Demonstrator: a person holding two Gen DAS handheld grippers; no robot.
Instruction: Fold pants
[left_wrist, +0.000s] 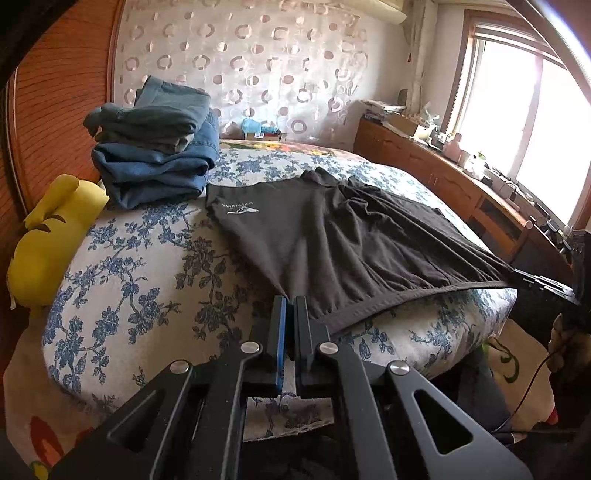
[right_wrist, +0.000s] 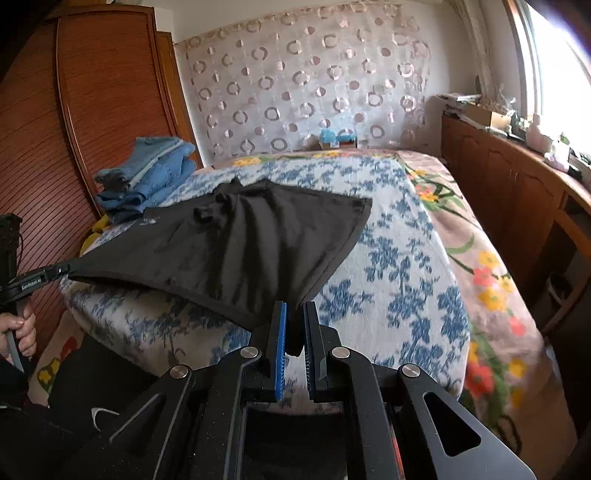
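Dark brown pants (left_wrist: 332, 240) with a small white logo lie spread on the blue-flowered bed cover (left_wrist: 147, 277). My left gripper (left_wrist: 290, 301) is shut on the left corner of their near hem. In the right wrist view my right gripper (right_wrist: 294, 306) is shut on the other near corner of the pants (right_wrist: 258, 236). The near edge is stretched taut between the two and lifted just off the bed's front edge. Each gripper shows in the other's view: the right gripper (left_wrist: 524, 278) far right, the left gripper (right_wrist: 61, 271) far left with a hand (right_wrist: 22, 328) on its handle.
A stack of folded blue jeans (left_wrist: 155, 155) sits at the back left of the bed, with a yellow plush toy (left_wrist: 48, 240) beside it. A wooden wardrobe (right_wrist: 92, 110) stands on the left. A cluttered wooden cabinet (left_wrist: 443, 177) runs under the window on the right.
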